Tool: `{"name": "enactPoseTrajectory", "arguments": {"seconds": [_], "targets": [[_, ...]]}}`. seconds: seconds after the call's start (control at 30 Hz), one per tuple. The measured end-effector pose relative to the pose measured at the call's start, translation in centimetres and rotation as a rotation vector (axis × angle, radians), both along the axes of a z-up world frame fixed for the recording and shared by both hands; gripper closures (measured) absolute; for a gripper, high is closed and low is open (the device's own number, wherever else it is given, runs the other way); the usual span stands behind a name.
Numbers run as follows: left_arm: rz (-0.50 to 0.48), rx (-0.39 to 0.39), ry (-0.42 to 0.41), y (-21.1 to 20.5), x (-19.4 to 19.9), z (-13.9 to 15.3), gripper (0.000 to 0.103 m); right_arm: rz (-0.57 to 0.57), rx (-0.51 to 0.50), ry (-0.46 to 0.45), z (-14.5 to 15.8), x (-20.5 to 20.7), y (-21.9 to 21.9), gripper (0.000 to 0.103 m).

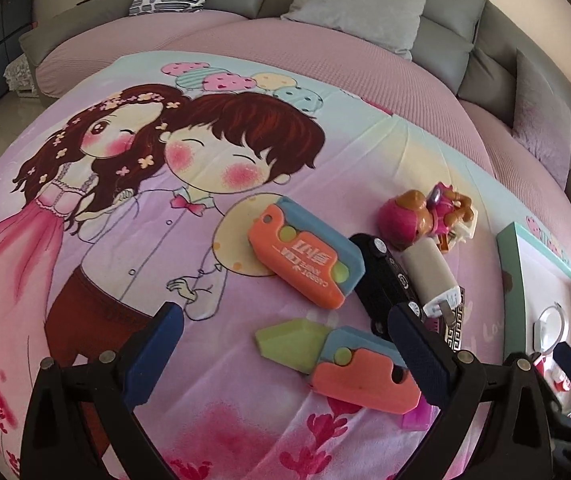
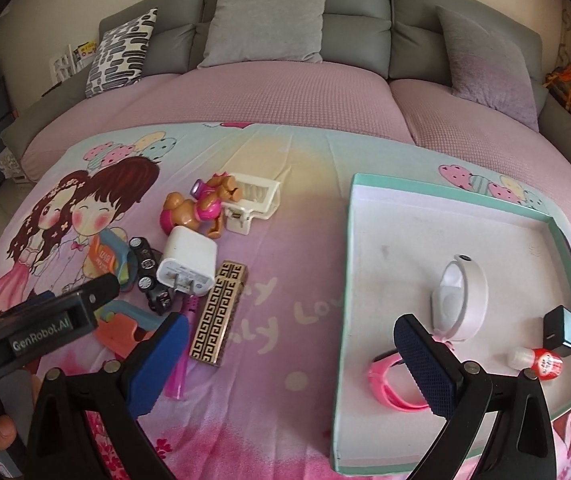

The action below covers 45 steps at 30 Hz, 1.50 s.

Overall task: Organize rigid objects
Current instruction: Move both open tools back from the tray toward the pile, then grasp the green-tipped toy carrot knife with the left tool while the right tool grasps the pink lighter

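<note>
Rigid objects lie in a loose heap on the cartoon-print sheet [image 2: 285, 184] of the bed, with a few already gathered in a shallow teal-rimmed box lid [image 2: 449, 192] to the right, which looks to be the collecting place. The left tongs [image 1: 285, 344] stand wide and empty, their ribbed blue pads flanking the nearer carrot knife toy [image 1: 349, 364], a smooth plastic piece with orange and blue body and a pale green blade pushed out; judging by that framing, it is the next pick, and its slick flat faces may slip unless gripped across the body. Just beyond lies a second carrot knife toy [image 1: 305, 258], closed, resting partly against a black toy car [image 1: 381, 276] with hard glossy wheels. Beside the car sits a white charger plug [image 2: 189, 262], boxy with metal prongs, then a jointed pup figurine [image 2: 197, 208] in pink and brown. The right tongs [image 2: 289, 360] are also wide and hold nothing, hovering between heap and lid. Near them lie a gold key-pattern lighter [image 2: 217, 312] and a translucent pink stick [image 2: 179, 376]. Inside the lid rest a white ring-shaped gadget [image 2: 461, 296], a pink band [image 2: 389, 388], a small black cube [image 2: 563, 330] and a red-labelled bottle [image 2: 541, 362].
</note>
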State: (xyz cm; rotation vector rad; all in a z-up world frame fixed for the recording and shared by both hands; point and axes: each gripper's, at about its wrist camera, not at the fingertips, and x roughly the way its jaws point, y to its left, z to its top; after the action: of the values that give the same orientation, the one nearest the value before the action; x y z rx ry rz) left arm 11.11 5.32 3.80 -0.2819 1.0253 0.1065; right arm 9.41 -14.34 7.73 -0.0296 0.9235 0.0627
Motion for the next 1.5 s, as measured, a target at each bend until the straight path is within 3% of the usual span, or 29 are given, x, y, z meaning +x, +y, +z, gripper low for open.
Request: {"name": "enactPoseTrajectory", "arguments": {"seconds": [0.23, 0.7, 1.27, 1.5], "targets": [[-0.121, 0.036, 0.062, -3.1, 0.6, -1.3, 0.001, -0.071, 0.039, 0.004, 0.2, 0.3, -2.5, 0.000], [-0.177, 0.079, 0.068, -5.0, 0.6, -1.5, 0.001, -0.057, 0.058, 0.010, 0.0, 0.3, -2.4, 0.000], [-0.167, 0.165, 0.139, -0.6, -2.9, -1.2, 0.001, 0.049, 0.068, 0.047, -1.0, 0.0, 1.6, 0.000], [-0.142, 0.126, 0.159, 1.4, -3.5, -1.9, 0.000, 0.109, 0.103, 0.104, -2.6, -0.1, 3.8, 0.003]]}}
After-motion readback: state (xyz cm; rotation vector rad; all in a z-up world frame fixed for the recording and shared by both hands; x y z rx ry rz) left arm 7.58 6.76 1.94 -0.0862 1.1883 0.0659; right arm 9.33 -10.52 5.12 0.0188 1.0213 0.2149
